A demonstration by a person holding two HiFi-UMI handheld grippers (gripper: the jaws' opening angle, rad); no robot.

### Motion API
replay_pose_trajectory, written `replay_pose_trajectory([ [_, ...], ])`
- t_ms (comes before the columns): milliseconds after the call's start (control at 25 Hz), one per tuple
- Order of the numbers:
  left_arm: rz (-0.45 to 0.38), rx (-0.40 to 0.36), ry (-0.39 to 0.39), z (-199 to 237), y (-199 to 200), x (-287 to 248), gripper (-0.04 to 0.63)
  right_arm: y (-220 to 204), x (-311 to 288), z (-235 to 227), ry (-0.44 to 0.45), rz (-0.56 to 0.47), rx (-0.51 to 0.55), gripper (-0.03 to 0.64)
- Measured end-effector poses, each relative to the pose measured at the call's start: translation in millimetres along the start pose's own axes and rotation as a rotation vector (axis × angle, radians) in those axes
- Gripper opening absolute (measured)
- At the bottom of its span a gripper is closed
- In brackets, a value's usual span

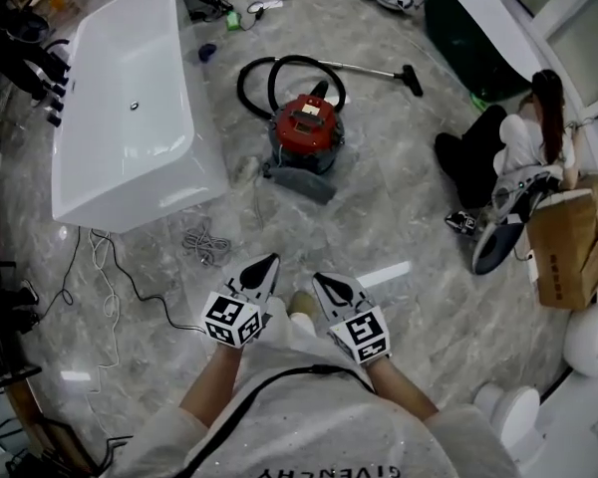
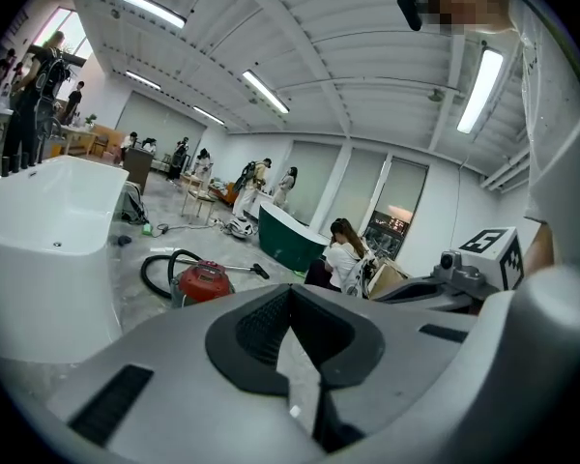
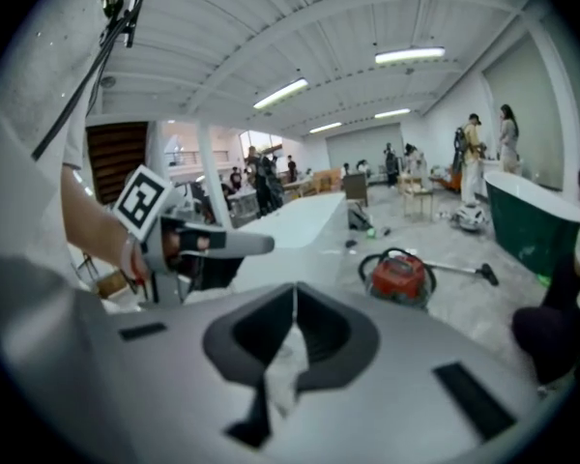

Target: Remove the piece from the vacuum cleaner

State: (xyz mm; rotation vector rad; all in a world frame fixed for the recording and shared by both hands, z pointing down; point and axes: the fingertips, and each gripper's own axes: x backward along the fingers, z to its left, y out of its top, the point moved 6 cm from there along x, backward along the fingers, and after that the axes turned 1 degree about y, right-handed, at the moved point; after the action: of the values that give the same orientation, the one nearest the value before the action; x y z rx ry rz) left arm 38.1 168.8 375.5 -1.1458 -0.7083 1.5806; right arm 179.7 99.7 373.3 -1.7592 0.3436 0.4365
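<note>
The left gripper (image 1: 266, 264) and the right gripper (image 1: 324, 281) are held side by side low over the floor, tips pointing forward. Each has its jaws closed tip to tip with nothing between them. A shoe (image 1: 300, 303) shows on the floor between the two.

Ahead of the tips lies a broad stretch of bare grey stone floor (image 1: 389, 222), open all the way to the vacuum cleaner. To the left of that stretch, a small tangle of cable (image 1: 205, 242) lies on the floor. Thin cords (image 1: 110, 267) trail further left along the foot of a white bathtub (image 1: 130, 182).

The vacuum cleaner (image 1: 307, 127), a red drum, stands upright in the middle distance. It is straight ahead and well apart from both grippers. A crumpled grey cloth (image 1: 304, 182) lies against its near side. Its black hose (image 1: 264, 78) loops on the floor behind it. A metal tube (image 1: 364, 68) runs off to the right and ends in a floor nozzle (image 1: 412, 80) lying flat.

The bathtub's near right corner comes near the drum, so only a narrow gap is left on that side. The right side is wider. There a person (image 1: 513, 142) sits on the floor well apart from the drum, with a brown cardboard box (image 1: 568, 247) just beside them.

Farther off, a dark green tub (image 1: 463, 28) stands at the right and a dark bag (image 1: 204, 3) lies beyond the bathtub. At the back of the hall several people (image 2: 261, 177) stand among tables and chairs.
</note>
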Motion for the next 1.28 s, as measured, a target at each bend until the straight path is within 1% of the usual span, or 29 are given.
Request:
replay_pose_trajectory([
  [240, 0.065, 0.012, 0.028, 37, -1, -22, 0.02, -1, -32, -21, 0.02, 0.02, -0.051, 0.015],
  [400, 0.085, 0.02, -0.007, 59, 11, -58, 0.02, 6, -57, -47, -0.002, 0.057, -0.076, 0.015],
  [480, 0.094, 0.013, -0.033, 66, 22, -77, 0.02, 13, -68, -57, 0.001, 0.074, -0.082, 0.015],
  [560, 0.106, 0.0, -0.066, 73, 31, -98, 0.02, 18, -82, -73, 0.005, 0.101, -0.066, 0.015],
  [680, 0.151, -0.005, -0.154, 84, 40, -132, 0.021, 28, -107, -102, 0.004, 0.122, -0.079, 0.015],
  [760, 0.194, 0.008, -0.215, 90, 41, -148, 0.021, 33, -120, -116, -0.003, 0.134, -0.095, 0.015],
  [880, 0.233, 0.024, -0.293, 97, 42, -170, 0.026, 34, -140, -135, -0.017, 0.172, -0.103, 0.015],
  [1000, 0.274, 0.025, -0.353, 106, 39, -190, 0.094, 31, -160, -149, -0.012, 0.218, -0.116, 0.015],
  [1080, 0.305, 0.022, -0.374, 114, 34, -200, 0.123, 30, -173, -155, -0.006, 0.239, -0.116, 0.015],
  [1200, 0.357, -0.003, -0.382, 133, 20, -213, 0.148, 22, -191, -163, -0.003, 0.26, -0.117, 0.015],
  [1280, 0.392, -0.032, -0.361, 147, 7, -220, 0.162, 11, -200, -169, -0.004, 0.284, -0.123, 0.015],
])
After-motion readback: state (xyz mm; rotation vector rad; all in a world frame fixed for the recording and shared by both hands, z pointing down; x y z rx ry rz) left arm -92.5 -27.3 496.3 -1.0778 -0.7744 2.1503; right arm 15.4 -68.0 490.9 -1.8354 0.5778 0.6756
